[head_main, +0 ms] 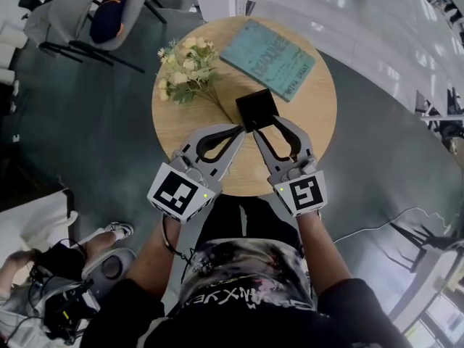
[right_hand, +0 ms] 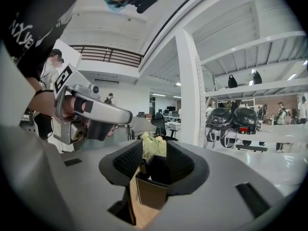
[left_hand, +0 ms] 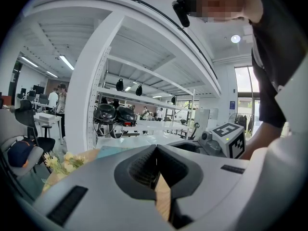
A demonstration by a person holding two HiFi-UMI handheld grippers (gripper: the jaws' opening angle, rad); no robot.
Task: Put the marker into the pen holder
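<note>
The black square pen holder (head_main: 255, 106) stands near the middle of the round wooden table (head_main: 319, 129). My right gripper (head_main: 261, 129) hovers at the holder's near edge. In the right gripper view the jaws of this gripper (right_hand: 153, 153) stand apart, and the holder (right_hand: 151, 194) shows through the gap just below the tips. A dark stub (right_hand: 145, 167) rises at the holder's left corner; I cannot tell whether it is the marker. No pad presses on anything. My left gripper (head_main: 238, 131) sits beside the holder's left side, and its tips (left_hand: 156, 150) meet on nothing.
A bunch of pale artificial flowers (head_main: 185, 71) lies left of the holder, its stem running toward it. A teal book (head_main: 268, 58) lies behind, at the table's far right. Office chairs (head_main: 94, 20) stand on the floor at the upper left.
</note>
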